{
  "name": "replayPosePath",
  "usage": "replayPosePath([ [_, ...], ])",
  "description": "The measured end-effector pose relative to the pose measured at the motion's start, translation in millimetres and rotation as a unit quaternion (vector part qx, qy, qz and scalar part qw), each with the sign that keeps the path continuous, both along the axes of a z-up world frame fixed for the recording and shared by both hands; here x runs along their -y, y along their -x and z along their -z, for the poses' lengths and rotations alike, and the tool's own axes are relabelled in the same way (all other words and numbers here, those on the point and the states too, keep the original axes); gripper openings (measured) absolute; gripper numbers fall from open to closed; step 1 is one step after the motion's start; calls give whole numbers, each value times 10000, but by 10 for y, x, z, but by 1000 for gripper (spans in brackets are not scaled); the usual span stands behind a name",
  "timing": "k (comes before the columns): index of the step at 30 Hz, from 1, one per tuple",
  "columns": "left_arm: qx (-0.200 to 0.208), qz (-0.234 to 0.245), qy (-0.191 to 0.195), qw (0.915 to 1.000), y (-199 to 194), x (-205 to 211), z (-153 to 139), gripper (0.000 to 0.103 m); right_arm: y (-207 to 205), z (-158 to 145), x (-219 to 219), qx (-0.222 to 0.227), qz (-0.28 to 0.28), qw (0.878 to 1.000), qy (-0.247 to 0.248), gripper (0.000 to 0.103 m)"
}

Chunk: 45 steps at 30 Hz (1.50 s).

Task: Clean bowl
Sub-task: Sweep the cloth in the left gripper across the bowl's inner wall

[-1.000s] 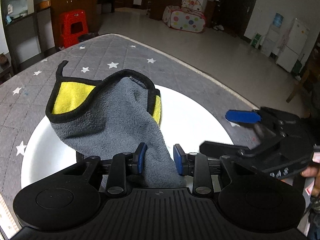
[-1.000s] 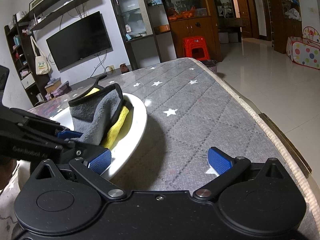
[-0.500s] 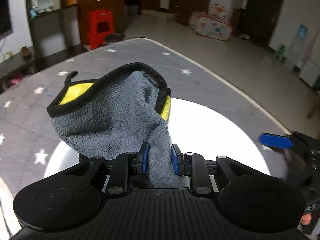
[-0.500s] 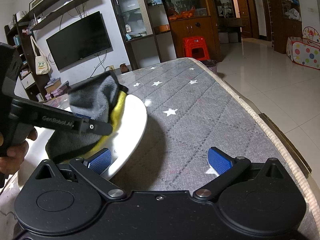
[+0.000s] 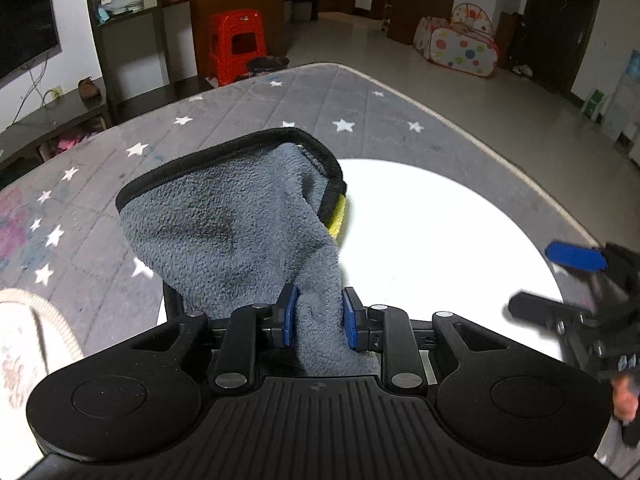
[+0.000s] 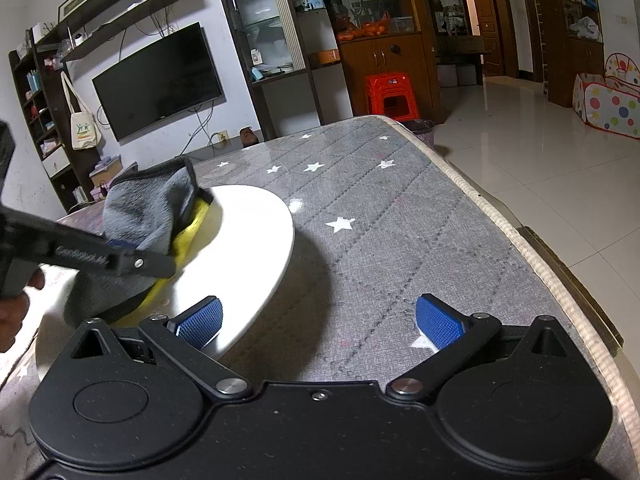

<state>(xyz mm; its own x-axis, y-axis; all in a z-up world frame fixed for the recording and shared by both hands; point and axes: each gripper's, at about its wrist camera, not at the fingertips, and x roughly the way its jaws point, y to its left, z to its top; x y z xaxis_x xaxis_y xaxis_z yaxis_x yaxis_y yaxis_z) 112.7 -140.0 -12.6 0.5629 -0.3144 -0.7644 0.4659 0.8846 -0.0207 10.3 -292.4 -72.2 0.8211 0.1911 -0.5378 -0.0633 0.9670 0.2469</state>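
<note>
A wide white bowl sits on the grey star-patterned table cover. My left gripper is shut on a grey cloth with black trim and a yellow underside. The cloth bunches up over the bowl's left part. From the right wrist view, the cloth rests on the far-left side of the bowl, with the left gripper angled down onto it. My right gripper stands open at the bowl's near rim, one pad over the rim and the other over the cover. It also shows in the left wrist view as the right gripper, empty.
The table cover ends at a corded edge on the right, with tiled floor beyond. A red stool stands past the far corner. A hand holds the left gripper at the left edge.
The left pads closed a little tighter on the cloth. The left gripper carried it leftward across the bowl and turned, hiding most of the yellow side. The right gripper stayed still.
</note>
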Motion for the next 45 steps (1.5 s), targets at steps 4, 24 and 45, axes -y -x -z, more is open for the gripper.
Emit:
replayPosePath([
  [4,31,90,-124,9999,158,-10,-3,26,0,-6,-3,-1,0,10000,4,103],
  [24,68,1351,-177,9907,683,266,78,40,7,-24,4,-7,0,10000,16,103],
  [45,-31,1509,638,9865,333,307,117,27,20,-31,33,-2,0,10000,-9,103],
])
